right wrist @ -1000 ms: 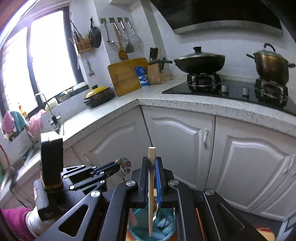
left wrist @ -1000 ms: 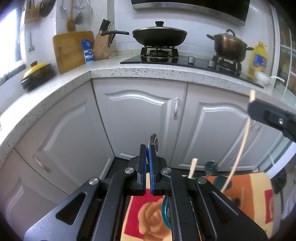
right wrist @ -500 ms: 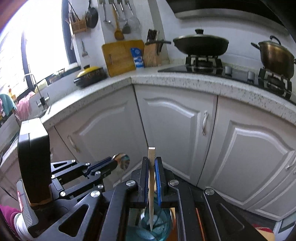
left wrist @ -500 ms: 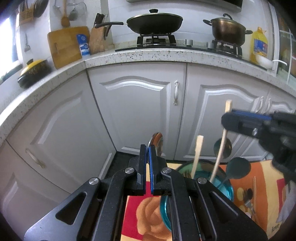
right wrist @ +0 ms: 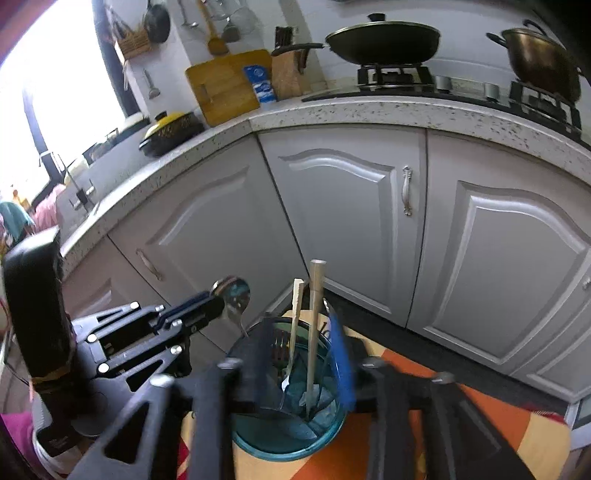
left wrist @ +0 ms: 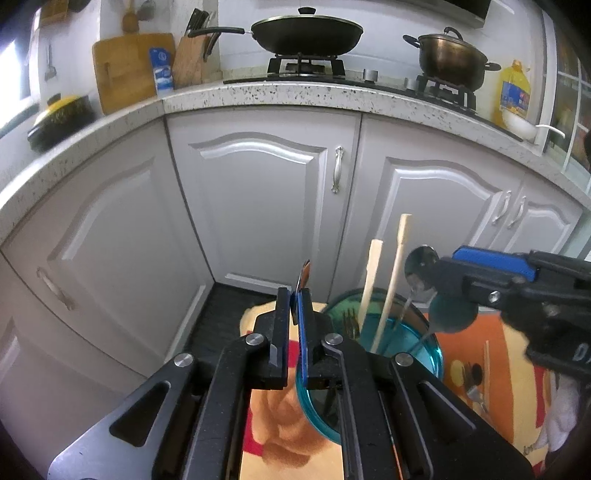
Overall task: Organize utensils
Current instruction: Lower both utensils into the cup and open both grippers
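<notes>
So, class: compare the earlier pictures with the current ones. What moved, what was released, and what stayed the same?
The right gripper came down over the blue glass cup; its jaws are opening and have let go of the chopstick, which now stands in the cup beside another. The left gripper sank slightly toward the cup. It stays shut on the spoon.

A black wok and a brass pot sit on burners above white cabinet doors

Two chopsticks, two spoons and one fork are standing in one blue glass; another spoon is hanging beside it.
</notes>
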Demonstrator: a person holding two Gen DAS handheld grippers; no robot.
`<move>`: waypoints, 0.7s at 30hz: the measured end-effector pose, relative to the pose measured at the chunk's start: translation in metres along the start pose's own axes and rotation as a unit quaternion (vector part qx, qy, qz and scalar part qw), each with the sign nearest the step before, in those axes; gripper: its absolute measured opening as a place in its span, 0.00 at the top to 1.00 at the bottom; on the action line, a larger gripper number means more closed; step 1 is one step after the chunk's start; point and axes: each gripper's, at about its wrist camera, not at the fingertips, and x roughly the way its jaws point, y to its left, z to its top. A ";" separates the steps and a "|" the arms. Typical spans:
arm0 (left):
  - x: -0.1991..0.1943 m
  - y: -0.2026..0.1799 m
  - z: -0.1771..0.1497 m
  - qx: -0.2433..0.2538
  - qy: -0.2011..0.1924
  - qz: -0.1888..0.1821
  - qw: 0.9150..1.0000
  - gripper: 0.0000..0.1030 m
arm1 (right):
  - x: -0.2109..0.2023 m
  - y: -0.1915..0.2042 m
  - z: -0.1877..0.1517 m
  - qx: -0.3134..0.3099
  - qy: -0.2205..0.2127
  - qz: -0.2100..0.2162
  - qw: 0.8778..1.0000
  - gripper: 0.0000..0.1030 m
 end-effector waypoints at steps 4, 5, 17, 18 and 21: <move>-0.003 0.001 -0.002 -0.011 0.005 -0.003 1.000 0.92 | -0.012 0.001 -0.002 -0.002 -0.007 -0.004 1.000 0.67; -0.004 0.002 -0.002 -0.016 0.007 -0.009 1.000 0.84 | -0.015 0.001 -0.003 -0.001 -0.007 -0.004 1.000 0.67; -0.024 0.000 -0.005 -0.027 0.008 -0.018 0.999 0.68 | -0.030 0.004 -0.011 0.003 -0.006 -0.004 1.000 0.62; -0.026 -0.001 -0.005 -0.028 0.008 -0.020 0.999 0.66 | -0.032 0.005 -0.012 0.001 -0.008 -0.005 1.000 0.62; -0.033 -0.005 -0.006 -0.027 0.007 -0.026 0.999 0.63 | -0.040 0.009 -0.014 -0.006 -0.014 -0.010 1.000 0.62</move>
